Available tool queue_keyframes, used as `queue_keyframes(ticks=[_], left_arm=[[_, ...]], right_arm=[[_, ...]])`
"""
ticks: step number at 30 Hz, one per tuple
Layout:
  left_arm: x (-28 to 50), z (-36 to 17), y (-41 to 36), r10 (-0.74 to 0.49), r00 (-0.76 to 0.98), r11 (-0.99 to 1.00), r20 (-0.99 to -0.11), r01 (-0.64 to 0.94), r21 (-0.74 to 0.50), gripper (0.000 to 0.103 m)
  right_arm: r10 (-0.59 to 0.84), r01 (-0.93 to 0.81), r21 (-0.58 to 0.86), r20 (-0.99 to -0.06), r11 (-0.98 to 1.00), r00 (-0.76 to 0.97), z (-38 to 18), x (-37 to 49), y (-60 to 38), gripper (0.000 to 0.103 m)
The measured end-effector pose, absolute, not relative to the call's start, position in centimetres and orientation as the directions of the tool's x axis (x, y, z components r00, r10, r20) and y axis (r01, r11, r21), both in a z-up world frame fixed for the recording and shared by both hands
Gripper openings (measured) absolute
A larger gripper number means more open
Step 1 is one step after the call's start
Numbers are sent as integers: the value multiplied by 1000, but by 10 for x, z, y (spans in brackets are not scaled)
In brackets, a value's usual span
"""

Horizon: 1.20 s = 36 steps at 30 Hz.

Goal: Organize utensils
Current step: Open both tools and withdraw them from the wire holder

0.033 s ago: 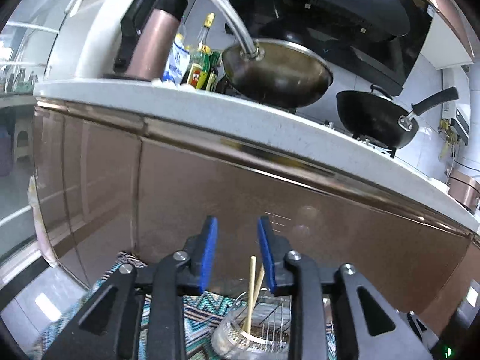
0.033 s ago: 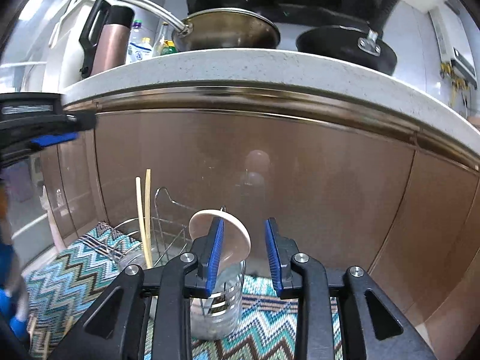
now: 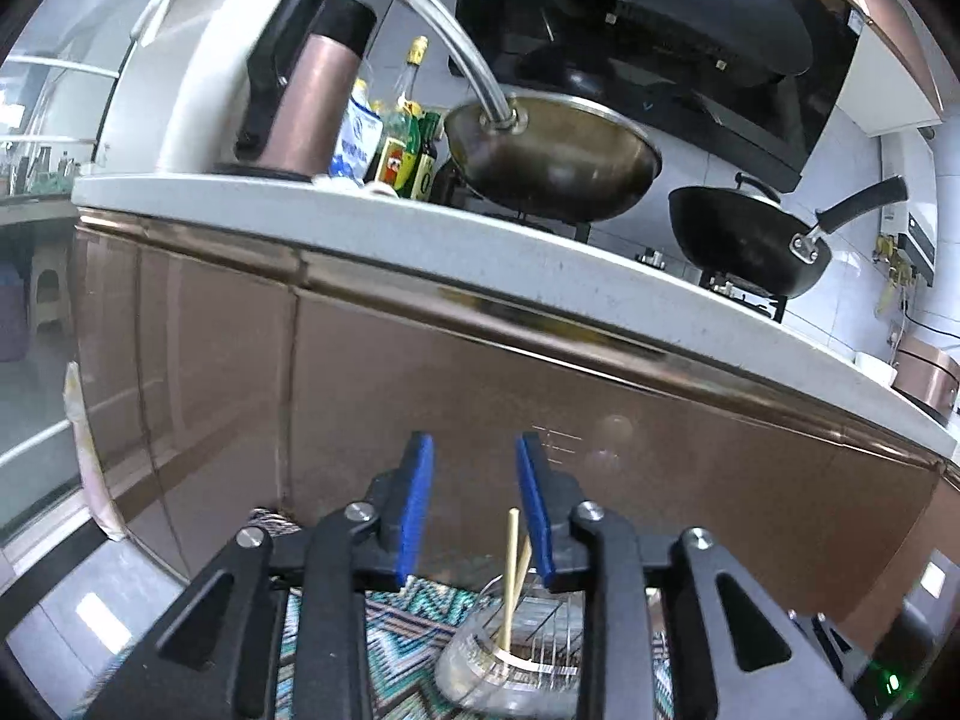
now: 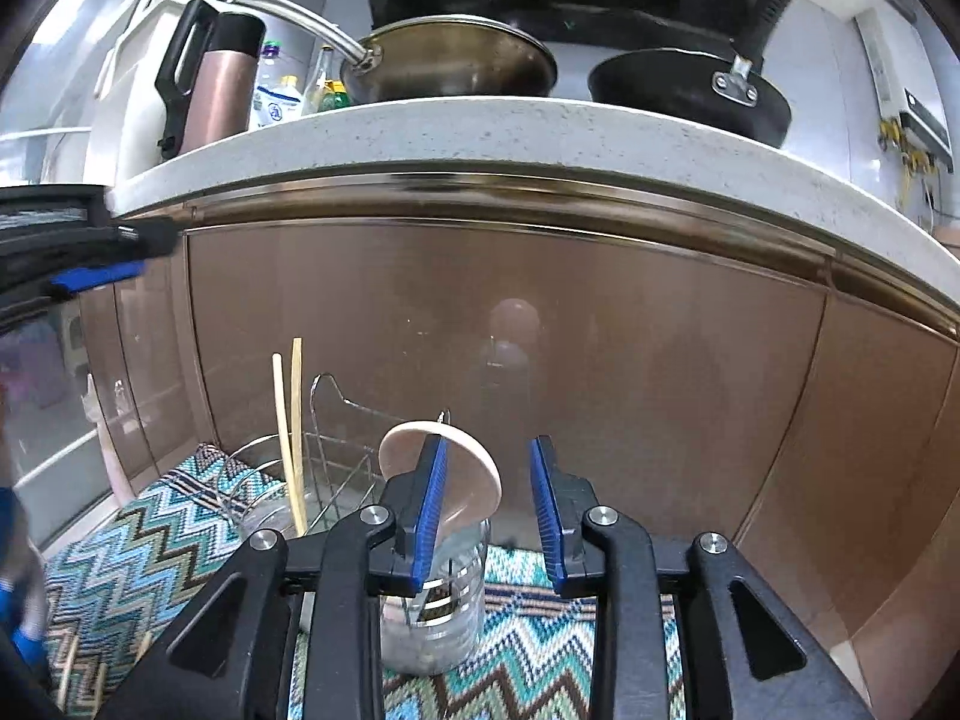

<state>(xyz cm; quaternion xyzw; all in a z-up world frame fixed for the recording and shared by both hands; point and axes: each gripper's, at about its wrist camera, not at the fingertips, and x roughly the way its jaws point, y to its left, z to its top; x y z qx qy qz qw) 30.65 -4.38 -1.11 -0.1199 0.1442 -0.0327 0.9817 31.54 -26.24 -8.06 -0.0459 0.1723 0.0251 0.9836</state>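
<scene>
Down low, I count two chopsticks (image 4: 288, 438) standing upright in the left holder (image 4: 264, 516), a clear slotted cup set in a wire rack (image 4: 336, 420). One pale spoon (image 4: 462, 474) leans in the second clear holder (image 4: 444, 600), to the right of the first and nearer my right tongs. A few more sticks (image 4: 78, 678) lie flat on the mat at the near left; they are blurred and I cannot count them surely.

My left tongs (image 3: 471, 504) are opening, with nothing between the blue pads; the two chopsticks (image 3: 513, 576) and their holder (image 3: 504, 666) stand below and beyond them. My right tongs (image 4: 489, 510) are opening too, empty, with the spoon's bowl just behind the left pad; I cannot tell whether they touch.

Both holders sit on a zigzag mat (image 4: 150, 552) in teal, white and brown. Right behind it rises a brown cabinet front (image 4: 540, 330), topped by a speckled white counter (image 4: 480, 132). Up there I see two pans, a steel wok (image 4: 450, 66) and a black pan (image 4: 684, 90), one pink kettle (image 4: 216, 84), and a cluster of bottles (image 4: 300, 96).

The far edge of the mat meets the cabinet, so room is tight behind the holders. To the right of the spoon holder the mat is open. My left tongs (image 4: 90, 258) show at the left edge of the right view, well above the rack.
</scene>
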Motion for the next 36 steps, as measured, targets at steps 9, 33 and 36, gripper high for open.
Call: queue_keyframes(ticks=[9, 33, 36], left_arm=[[234, 26, 1, -41, 957, 980, -289, -17, -196, 31], [139, 27, 65, -24, 800, 988, -599, -71, -135, 36], [146, 4, 64, -37, 749, 991, -661, -60, -123, 36]], right_arm=[[51, -64, -18, -409, 998, 911, -59, 289, -270, 32], [199, -207, 27, -426, 978, 882, 3, 148, -285, 32], [208, -222, 26, -468, 975, 859, -9, 150, -288, 32]])
